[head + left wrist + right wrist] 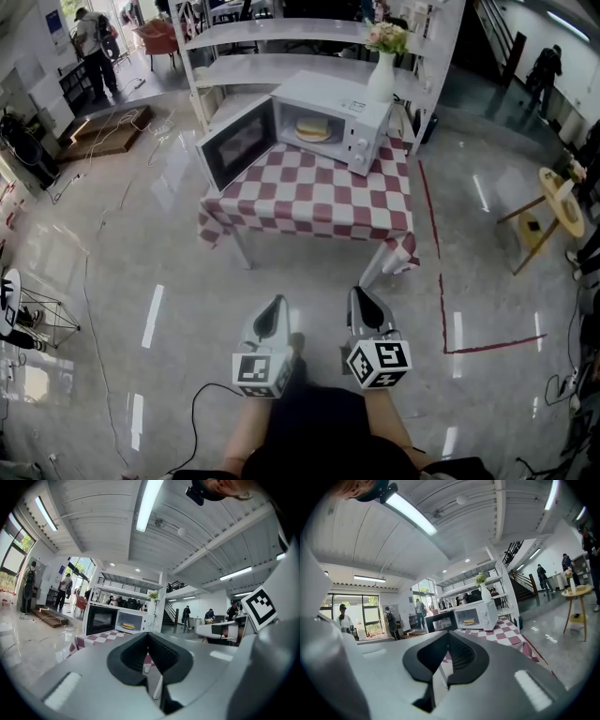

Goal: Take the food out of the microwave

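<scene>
White microwave stands on a table under a red-and-white checked cloth, its door swung wide open to the left. The food, a round yellow item on a pale plate, sits inside the lit cavity. A white vase of flowers stands on top of the oven. Any print on the control panel beside the cavity is too small to read.

Both grippers are well short of the table, side by side and pointing towards it. The left gripper has its jaws pressed together on nothing, and so does the right gripper. Each carries a cube with black-and-white square markers, patterns rather than letters.
</scene>
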Demonstrator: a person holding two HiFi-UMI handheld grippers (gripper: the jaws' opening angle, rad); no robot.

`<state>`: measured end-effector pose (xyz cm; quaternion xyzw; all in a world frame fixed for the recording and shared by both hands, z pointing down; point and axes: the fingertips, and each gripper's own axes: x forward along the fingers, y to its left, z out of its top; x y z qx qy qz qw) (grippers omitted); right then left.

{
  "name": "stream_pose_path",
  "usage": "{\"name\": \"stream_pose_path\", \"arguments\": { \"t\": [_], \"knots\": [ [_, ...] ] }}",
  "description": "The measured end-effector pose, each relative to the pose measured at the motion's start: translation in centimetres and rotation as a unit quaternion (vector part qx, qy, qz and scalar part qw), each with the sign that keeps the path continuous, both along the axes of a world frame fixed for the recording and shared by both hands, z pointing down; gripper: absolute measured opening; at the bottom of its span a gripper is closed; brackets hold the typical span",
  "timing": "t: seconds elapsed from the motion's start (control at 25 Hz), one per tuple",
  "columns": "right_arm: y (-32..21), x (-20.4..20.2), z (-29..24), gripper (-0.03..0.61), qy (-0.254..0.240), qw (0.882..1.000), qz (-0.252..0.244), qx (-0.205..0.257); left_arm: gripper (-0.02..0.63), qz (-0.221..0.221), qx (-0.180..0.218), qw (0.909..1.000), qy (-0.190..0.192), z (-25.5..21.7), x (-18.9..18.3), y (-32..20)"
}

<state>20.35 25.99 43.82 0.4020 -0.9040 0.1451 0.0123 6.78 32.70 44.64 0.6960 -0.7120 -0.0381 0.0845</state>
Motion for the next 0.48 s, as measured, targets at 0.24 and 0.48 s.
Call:
{"name": "stream_pose_path", "arguments": {
  "t": [0.24, 0.48],
  "knots": [
    [-2.4, -1.2, 0.1, 0.0, 0.0, 1.0, 0.003, -0.001, 0.011, 0.001, 0.001, 1.0, 0.0, -0.1, -1.2, -2.5],
    [-5.4, -2.7, 0.2, 0.0, -0.003, 1.0, 0.001, -0.007, 0.011, 0.001, -0.004, 1.0, 0.002, 0.2, -2.9, -5.5]
  ]
}}
